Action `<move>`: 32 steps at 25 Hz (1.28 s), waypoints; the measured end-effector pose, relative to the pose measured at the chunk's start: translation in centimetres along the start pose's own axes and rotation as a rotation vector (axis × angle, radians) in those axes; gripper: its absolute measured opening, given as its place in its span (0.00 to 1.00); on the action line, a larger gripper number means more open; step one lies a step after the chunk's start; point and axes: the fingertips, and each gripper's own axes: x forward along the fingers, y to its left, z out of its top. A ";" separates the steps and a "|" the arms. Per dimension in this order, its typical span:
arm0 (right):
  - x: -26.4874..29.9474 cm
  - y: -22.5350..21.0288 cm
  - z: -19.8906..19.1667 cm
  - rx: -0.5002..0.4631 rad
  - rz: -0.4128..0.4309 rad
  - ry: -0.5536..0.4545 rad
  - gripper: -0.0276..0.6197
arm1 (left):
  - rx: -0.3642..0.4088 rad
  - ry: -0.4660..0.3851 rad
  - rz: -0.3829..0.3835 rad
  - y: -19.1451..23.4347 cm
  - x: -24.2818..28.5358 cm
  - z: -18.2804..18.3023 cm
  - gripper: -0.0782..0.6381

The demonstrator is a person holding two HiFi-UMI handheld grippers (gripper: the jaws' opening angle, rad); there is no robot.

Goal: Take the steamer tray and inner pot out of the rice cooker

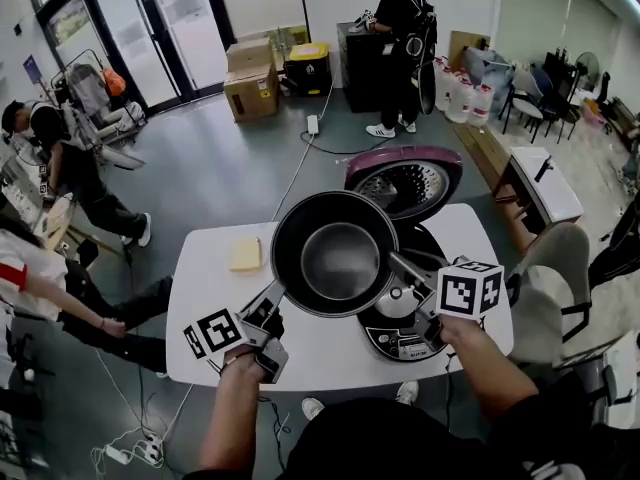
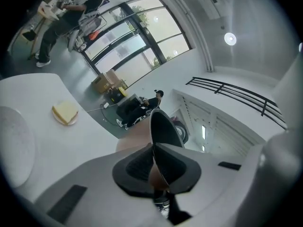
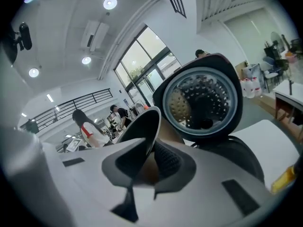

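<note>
Left tongs [image 1: 278,293]: grey moulded plastic with ribbed dark pads, shut tight on the near-left rim of the inner pot [image 1: 335,258]. The left gripper view shows the thin rim edge-on between the pads.
Right tongs [image 1: 395,260]: same build, with a white marker cube [image 1: 468,290] on top. They are clamped on the pot's right rim, and the right gripper view shows the lip pinched between the ribbed pads.
Inner pot: round and deep, with a dark matte lining and a paler flat bottom. It hangs level between the two tongs, clear above the worktop [image 1: 220,288] and partly over the rice cooker [image 1: 400,333].
Rice cooker: a dark, glossy, rounded body standing on the right half of the worktop, with a control panel facing the person. The raised pot covers much of its open well.
Lid [image 1: 405,180]: hinged back and standing open behind the cooker. It has a plum-coloured shell and a round metal inner plate dotted with small holes.
Worktop: white, smooth and round-cornered.
Yellow pad [image 1: 246,254]: a flat, soft-looking square lying on the worktop, left of the pot and apart from it.
Floor [image 1: 230,168]: grey and polished, with a white power strip [image 1: 312,125] and its cable trailing across.
Left side: a seated person [image 1: 40,278] in a red-and-white sleeve, close by the worktop's edge.
Right side: a grey chair [image 1: 555,268] and a white desk [image 1: 545,183].
Far end: cardboard boxes [image 1: 250,88] stacked before glass doors [image 1: 130,28], and a person in black [image 1: 400,28] standing at a dark cabinet.
</note>
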 end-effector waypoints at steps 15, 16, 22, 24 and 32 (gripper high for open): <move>10.3 7.6 -9.1 -0.015 0.023 0.120 0.13 | -0.049 -0.059 0.130 11.7 -10.0 2.6 0.13; 10.7 7.9 -9.7 -0.007 0.011 0.125 0.13 | -0.050 -0.053 0.131 12.3 -10.5 2.7 0.13; 12.8 8.1 -14.1 0.040 -0.066 0.150 0.13 | -0.086 0.002 0.153 16.7 -11.7 1.7 0.13; 13.4 7.8 -15.4 0.059 -0.091 0.159 0.13 | -0.100 0.021 0.161 18.1 -11.9 1.2 0.13; 14.8 5.5 -20.5 0.130 -0.179 0.183 0.13 | -0.139 0.098 0.192 22.4 -11.5 -1.3 0.13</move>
